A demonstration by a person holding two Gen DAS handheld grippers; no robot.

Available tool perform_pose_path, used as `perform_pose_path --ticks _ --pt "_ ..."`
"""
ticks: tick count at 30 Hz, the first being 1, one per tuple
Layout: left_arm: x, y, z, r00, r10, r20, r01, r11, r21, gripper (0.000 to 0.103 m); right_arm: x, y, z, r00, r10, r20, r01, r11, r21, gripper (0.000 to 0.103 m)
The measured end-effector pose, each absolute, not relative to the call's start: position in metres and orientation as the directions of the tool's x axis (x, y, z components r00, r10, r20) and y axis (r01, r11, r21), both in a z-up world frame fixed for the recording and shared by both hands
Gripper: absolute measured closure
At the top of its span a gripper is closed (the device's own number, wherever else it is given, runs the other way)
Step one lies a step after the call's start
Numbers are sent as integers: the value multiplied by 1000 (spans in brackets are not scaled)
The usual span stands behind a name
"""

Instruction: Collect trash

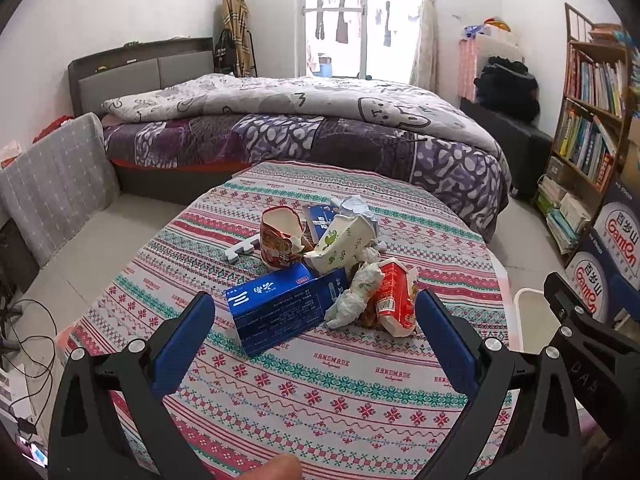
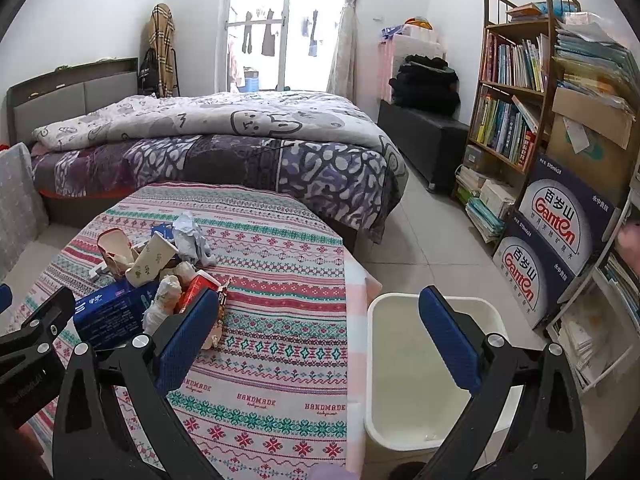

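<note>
**Trash heaped mid-table, bin waiting at the table's right edge**

The left gripper (image 1: 316,312) hovers over the patterned tablecloth (image 1: 320,400) with its jaws spread wide and nothing between them, aimed at the heap at 12 o'clock. From the left of that heap: a torn red cup (image 1: 280,240), a blue carton (image 1: 280,304) lying nearest the fingers, a crushed leaf-print paper cup (image 1: 340,240), crumpled white paper (image 1: 354,300), and a red carton (image 1: 394,300) on its side. The wide spread seemingly suits the bulky blue carton.

The right gripper (image 2: 316,316) is likewise wide open and empty, with the white trash bin (image 2: 400,360) at about 1 o'clock, against the table edge. The bin probably stands there for short drops; it looks empty.
</note>
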State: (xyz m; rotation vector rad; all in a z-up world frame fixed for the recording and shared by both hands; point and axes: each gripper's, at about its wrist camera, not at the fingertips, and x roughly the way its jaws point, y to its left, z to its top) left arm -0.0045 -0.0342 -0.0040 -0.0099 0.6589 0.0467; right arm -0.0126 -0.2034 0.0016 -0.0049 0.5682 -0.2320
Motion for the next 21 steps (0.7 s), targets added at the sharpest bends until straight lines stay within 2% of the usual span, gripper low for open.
perform_pose_path --ticks 21 --pt "-5 -34 -4 791 48 -609 -47 999 18 6 -12 -206 1 814 -213 -540 217 974 -58 7"
